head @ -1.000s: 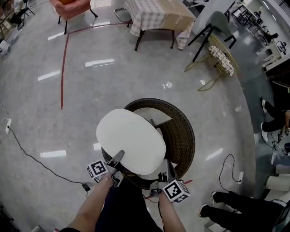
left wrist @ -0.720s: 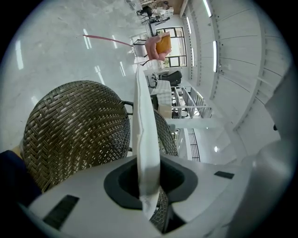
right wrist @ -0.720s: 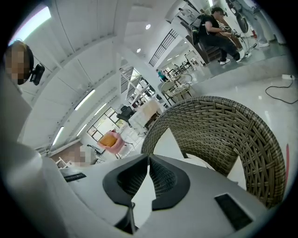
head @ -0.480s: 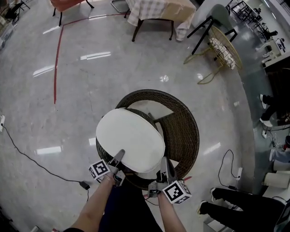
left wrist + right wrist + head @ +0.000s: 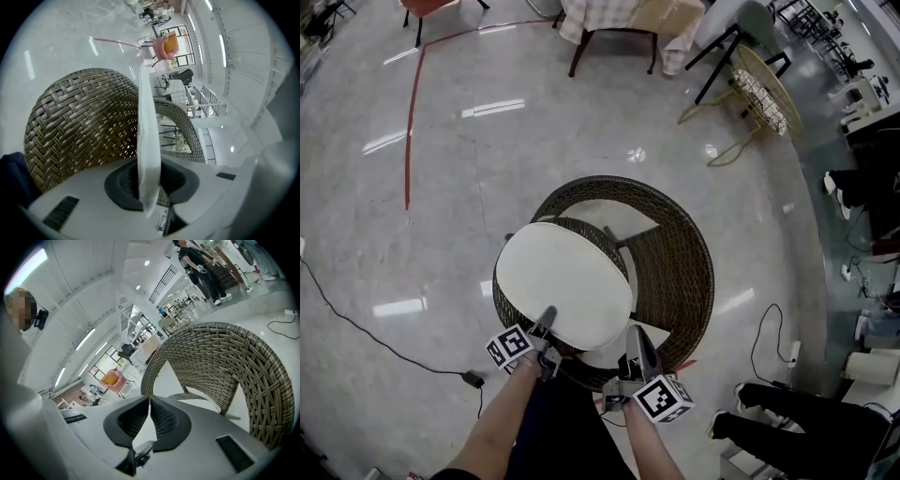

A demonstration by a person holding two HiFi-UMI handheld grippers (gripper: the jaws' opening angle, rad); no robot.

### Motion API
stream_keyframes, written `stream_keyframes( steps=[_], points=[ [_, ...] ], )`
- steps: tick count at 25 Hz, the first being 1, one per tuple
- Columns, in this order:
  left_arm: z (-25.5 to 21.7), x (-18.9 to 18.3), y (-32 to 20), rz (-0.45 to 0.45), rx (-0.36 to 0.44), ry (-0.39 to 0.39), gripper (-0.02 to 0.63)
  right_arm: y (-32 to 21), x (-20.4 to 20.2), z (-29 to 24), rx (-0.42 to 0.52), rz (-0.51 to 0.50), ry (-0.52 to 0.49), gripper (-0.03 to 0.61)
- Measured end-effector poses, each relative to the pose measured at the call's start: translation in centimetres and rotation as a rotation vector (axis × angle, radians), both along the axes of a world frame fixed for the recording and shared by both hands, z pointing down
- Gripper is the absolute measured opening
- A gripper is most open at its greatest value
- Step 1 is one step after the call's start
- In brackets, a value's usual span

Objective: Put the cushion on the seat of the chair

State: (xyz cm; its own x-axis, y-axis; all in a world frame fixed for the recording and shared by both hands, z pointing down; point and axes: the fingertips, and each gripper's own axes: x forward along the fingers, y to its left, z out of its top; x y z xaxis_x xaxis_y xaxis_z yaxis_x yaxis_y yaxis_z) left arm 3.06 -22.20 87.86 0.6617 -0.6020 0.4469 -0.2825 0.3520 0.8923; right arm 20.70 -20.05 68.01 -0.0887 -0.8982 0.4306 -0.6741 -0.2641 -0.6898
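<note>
I am looking down on a glossy pale grey floor (image 5: 581,141) that mirrors the ceiling lights in bright bars. Well to the left of the wicker chair (image 5: 680,272), a thin black cable (image 5: 366,328) winds over the floor, and a red line (image 5: 410,131) runs away from me, farther off than the chair.

At the chair's near left rim my left gripper (image 5: 548,312) pinches the near edge of the white cushion (image 5: 562,281). The left gripper view shows the cushion edge-on with the pads pressing it from both sides. The cushion covers the left part of the chair, over the rim and above the seat. I cannot tell whether it touches the seat. In that same view a pink armchair (image 5: 165,44) stands far beyond the chair, in front of tall windows.

Beyond the chair is a table with a checked cloth (image 5: 600,19).

At the chair's near right rim, just beside the cushion's edge, is my right gripper (image 5: 635,330). Its jaws are pressed together at the tips with nothing between them, and its view looks into the woven back of the chair.

To the right of the chair and farther off, a gold wire-frame chair (image 5: 759,94) leans on the floor. Near right of the chair, a person's dark trouser legs (image 5: 797,412) stretch across the floor.
</note>
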Motion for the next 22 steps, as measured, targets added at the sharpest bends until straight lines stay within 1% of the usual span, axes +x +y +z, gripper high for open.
stream_keyframes(
  steps=[2,3,10,14,16,17,19,20,22],
  points=[
    [0.4,0.0,0.1,0.035,-0.002,-0.051,0.081,0.0,0.1,0.0,-0.002,0.002,-0.007,0.02],
    [0.6,0.0,0.1,0.046,-0.006,-0.063,0.081,0.0,0.1,0.0,-0.001,0.002,-0.008,0.02],
    [2.2,0.1,0.6,0.069,-0.077,-0.103,0.095,0.2,0.2,0.6,-0.006,-0.002,-0.02,0.02],
    [2.4,0.2,0.9,0.098,-0.112,-0.119,0.148,0.1,0.1,0.6,-0.007,0.0,-0.028,0.02],
    [2.3,0.5,0.9,0.105,-0.129,-0.111,0.2,-0.1,0.0,0.5,-0.007,-0.002,-0.031,0.02],
    [2.3,0.6,0.9,0.106,-0.145,-0.104,0.241,-0.2,0.0,0.3,-0.005,-0.002,-0.032,0.02],
    [2.6,0.9,1.1,0.107,-0.195,-0.101,0.396,-0.4,0.1,0.1,0.001,0.0,-0.035,0.02],
    [2.7,0.9,1.3,0.111,-0.22,-0.109,0.425,-0.4,0.2,-0.1,0.003,0.001,-0.037,0.02],
    [2.8,0.8,1.8,0.123,-0.266,-0.136,0.461,-0.4,0.2,-0.4,0.007,0.003,-0.042,0.02]
  ],
)
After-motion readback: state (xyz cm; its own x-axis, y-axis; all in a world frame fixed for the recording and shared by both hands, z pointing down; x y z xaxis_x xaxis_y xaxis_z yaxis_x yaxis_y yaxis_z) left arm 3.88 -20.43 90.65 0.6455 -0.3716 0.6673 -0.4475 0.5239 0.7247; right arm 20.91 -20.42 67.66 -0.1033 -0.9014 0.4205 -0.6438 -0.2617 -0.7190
